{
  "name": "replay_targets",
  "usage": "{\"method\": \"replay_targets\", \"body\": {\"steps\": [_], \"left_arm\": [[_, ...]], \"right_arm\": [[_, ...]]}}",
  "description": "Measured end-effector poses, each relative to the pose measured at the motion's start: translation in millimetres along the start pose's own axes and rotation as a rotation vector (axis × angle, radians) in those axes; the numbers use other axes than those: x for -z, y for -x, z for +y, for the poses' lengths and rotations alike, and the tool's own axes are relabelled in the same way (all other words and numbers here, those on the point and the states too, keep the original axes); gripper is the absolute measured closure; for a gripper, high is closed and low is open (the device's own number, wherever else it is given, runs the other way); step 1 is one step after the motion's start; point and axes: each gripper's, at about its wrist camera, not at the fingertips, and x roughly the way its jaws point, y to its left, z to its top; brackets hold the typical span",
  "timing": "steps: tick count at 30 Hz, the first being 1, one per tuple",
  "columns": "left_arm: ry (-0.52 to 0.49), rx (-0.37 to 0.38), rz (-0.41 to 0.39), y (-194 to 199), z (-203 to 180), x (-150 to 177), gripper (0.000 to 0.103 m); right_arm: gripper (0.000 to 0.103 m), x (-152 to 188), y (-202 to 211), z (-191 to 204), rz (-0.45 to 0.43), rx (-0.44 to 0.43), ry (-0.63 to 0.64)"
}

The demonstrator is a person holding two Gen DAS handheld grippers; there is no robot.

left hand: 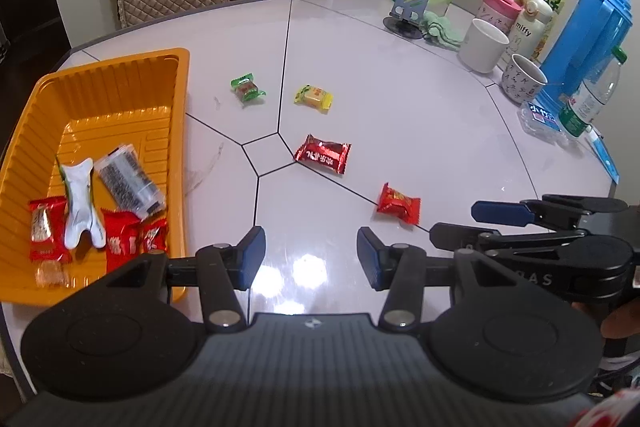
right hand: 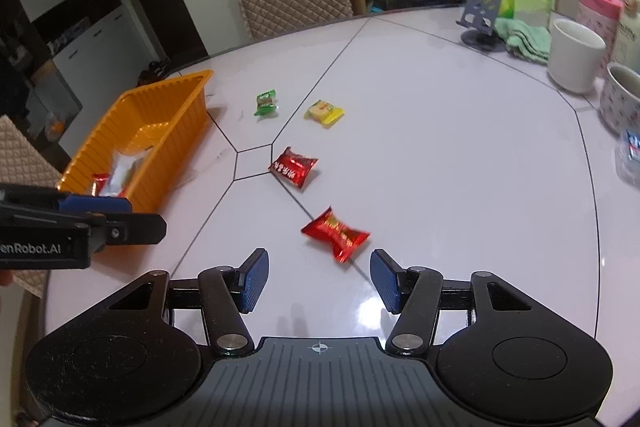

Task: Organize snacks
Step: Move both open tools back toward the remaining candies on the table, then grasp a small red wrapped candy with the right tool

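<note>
4 snacks lie loose on the desk [left hand: 400,131] ahead of both tools: a green one [left hand: 247,89], a yellow one [left hand: 314,97], a red pack [left hand: 322,153] with white characters, and a red candy [right hand: 335,233] just beyond the right tool [right hand: 319,279]. Left tool [left hand: 311,257] and right tool both stand apart, empty. The orange tray [left hand: 176,99], left of the left tool, holds more snacks. Far right: a bottle [left hand: 530,23] reads "miffy".

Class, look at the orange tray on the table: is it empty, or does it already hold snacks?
Not empty. The orange tray holds several wrapped snacks at its near end.
</note>
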Motion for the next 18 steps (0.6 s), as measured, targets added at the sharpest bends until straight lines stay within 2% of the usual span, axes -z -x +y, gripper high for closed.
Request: {"method": "replay_targets", "body": {"steps": [18], "left_arm": [[-0.005, -0.016, 0.044, -41.4, 5.6, -22.4, 0.056]], "right_arm": [[0.046, -8.9, -66.5, -0.4, 0.059, -0.008, 0.278]]}}
